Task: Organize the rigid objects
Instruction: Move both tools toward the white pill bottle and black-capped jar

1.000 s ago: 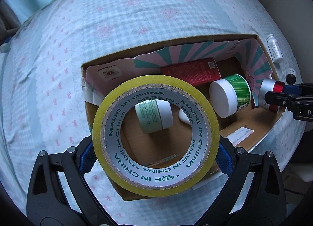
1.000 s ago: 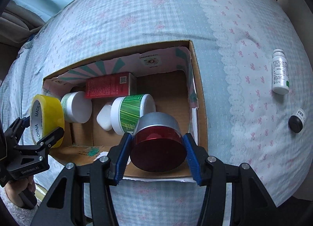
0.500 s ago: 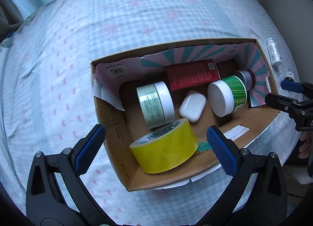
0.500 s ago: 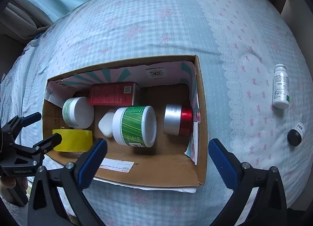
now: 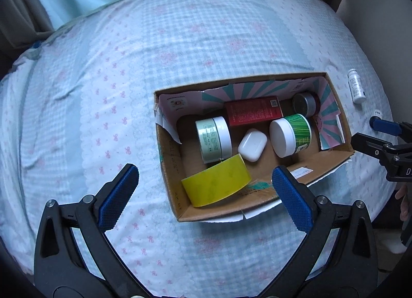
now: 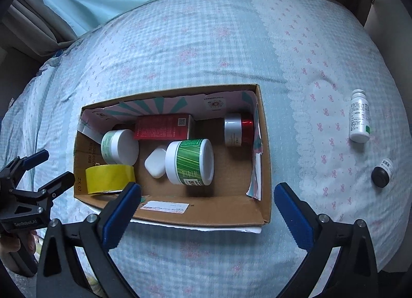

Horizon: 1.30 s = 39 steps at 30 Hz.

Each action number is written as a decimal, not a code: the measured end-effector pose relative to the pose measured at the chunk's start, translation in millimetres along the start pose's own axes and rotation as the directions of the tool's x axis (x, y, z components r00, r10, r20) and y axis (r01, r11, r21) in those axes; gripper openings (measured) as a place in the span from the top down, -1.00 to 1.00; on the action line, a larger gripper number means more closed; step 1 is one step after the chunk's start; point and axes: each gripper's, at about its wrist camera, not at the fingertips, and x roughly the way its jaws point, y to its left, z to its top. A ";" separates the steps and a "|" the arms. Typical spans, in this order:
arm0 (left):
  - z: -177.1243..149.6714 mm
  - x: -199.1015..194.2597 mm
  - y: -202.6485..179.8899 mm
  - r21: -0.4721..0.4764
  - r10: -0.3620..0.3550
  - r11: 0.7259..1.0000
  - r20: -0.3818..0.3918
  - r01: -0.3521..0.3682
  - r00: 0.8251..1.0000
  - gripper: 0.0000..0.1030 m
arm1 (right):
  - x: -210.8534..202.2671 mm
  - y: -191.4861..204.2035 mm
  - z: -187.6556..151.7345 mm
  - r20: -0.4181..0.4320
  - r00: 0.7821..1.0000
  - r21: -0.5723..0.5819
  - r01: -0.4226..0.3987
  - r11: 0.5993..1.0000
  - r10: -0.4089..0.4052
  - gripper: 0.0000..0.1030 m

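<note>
A: While the left wrist view looks down on the bed, the left gripper (image 5: pixel 205 179) stands with its blue pads spread wide and nothing between them.

B: And the things to be sorted?

A: Most lie in the cardboard box (image 5: pixel 170 179) on the checked bedspread (image 5: pixel 103 92). The yellow tape roll (image 5: pixel 216 185) leans in the near left corner, just beside the pale green jar (image 5: pixel 213 139). The white case (image 5: pixel 252 144) sits between that jar and the green striped jar (image 5: pixel 290 134). The red carton (image 5: pixel 253 114) lies along the far wall, with the red-and-silver jar (image 5: pixel 306 104) in the far right corner.

B: What does the right wrist view add?

A: The right gripper (image 6: pixel 207 205) is also spread wide and empty, above the box's near wall (image 6: pixel 206 214). The left gripper (image 6: pixel 49 169) shows at the left edge, apart from the box. Out on the bedspread, well to the right of the box, lie a white bottle (image 6: pixel 359 117) and, nearer the camera, a small dark-capped vial (image 6: pixel 382 173), apart from each other.
</note>
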 end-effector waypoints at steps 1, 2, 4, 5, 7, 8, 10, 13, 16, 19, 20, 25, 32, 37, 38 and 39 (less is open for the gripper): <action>-0.9 -9.1 -0.4 -0.005 0.002 1.000 0.015 -0.002 1.000 -1.00 | -6.2 1.1 -1.8 0.005 1.000 -0.003 0.002 1.000 -0.002 -1.00; -1.4 -17.8 -1.0 -0.008 0.003 1.000 0.029 -0.003 1.000 -1.00 | -12.4 2.0 -4.0 0.008 1.000 -0.006 0.002 1.000 -0.002 -1.00; -3.4 -36.2 -2.5 -0.013 0.014 1.000 0.055 -0.013 0.998 -1.00 | -27.7 5.5 -9.7 0.017 1.000 -0.014 0.005 1.000 -0.005 -1.00; -4.4 -44.9 -3.5 -0.015 0.014 1.000 0.067 -0.013 0.998 -1.00 | -34.5 6.3 -11.8 0.022 1.000 -0.018 0.008 1.000 -0.008 -1.00; -6.6 -60.9 -6.3 -0.026 0.021 0.999 0.087 -0.019 0.996 -1.00 | -51.1 8.1 -17.7 0.032 0.999 -0.022 0.009 1.000 -0.009 -1.00; -8.1 -68.2 -8.0 -0.031 0.010 0.999 0.087 -0.007 0.996 -1.00 | -59.5 7.7 -20.5 0.038 0.999 -0.020 0.010 1.000 -0.010 -1.00; -12.1 -85.0 -11.6 -0.045 -0.006 0.999 0.119 0.011 0.993 -0.99 | -76.1 6.6 -25.9 0.049 0.999 -0.011 0.014 1.000 -0.014 -1.00; -16.9 -107.1 -21.8 -0.055 -0.003 0.998 0.166 0.012 0.986 -0.99 | -101.7 4.1 -33.6 0.076 0.997 -0.002 0.022 1.000 -0.022 -1.00; -20.0 -126.9 -36.3 -0.044 -0.028 0.998 0.220 0.039 0.975 -0.99 | -124.0 -1.1 -39.5 0.099 0.994 -0.014 0.044 0.999 -0.042 -1.00; -22.4 -140.7 -61.1 -0.019 -0.029 0.999 0.262 0.035 0.965 -0.99 | -141.3 -11.4 -43.9 0.117 0.991 -0.025 0.063 0.998 -0.060 -1.00; -21.8 -143.0 -71.1 -0.010 -0.029 0.999 0.264 0.033 0.964 -0.99 | -146.9 -16.8 -45.8 0.124 0.990 -0.023 0.067 0.997 -0.064 -1.00; -15.5 -152.6 -127.5 -0.001 -0.049 0.999 0.286 0.051 0.957 -0.99 | -178.0 -58.5 -55.0 0.184 0.976 -0.001 0.117 0.993 -0.115 -1.00; 5.9 -155.3 -233.2 -0.035 -0.036 0.998 0.315 0.050 0.948 -0.99 | -193.2 -150.8 -55.6 0.204 0.975 -0.025 0.097 0.995 -0.090 -1.00; 30.9 -132.2 -314.9 -0.036 -0.045 0.998 0.285 0.057 0.957 -0.99 | -191.2 -225.2 -52.6 0.207 0.974 -0.060 0.106 0.993 -0.092 -1.00; 36.0 -127.6 -329.3 -0.033 -0.051 0.997 0.280 0.063 0.959 -0.99 | -190.0 -235.6 -52.2 0.205 0.974 -0.071 0.112 0.991 -0.095 -1.00; 41.6 -122.4 -343.3 -0.027 -0.059 0.997 0.276 0.070 0.959 -0.99 | -188.9 -248.9 -51.4 0.204 0.974 -0.082 0.117 0.990 -0.099 -1.00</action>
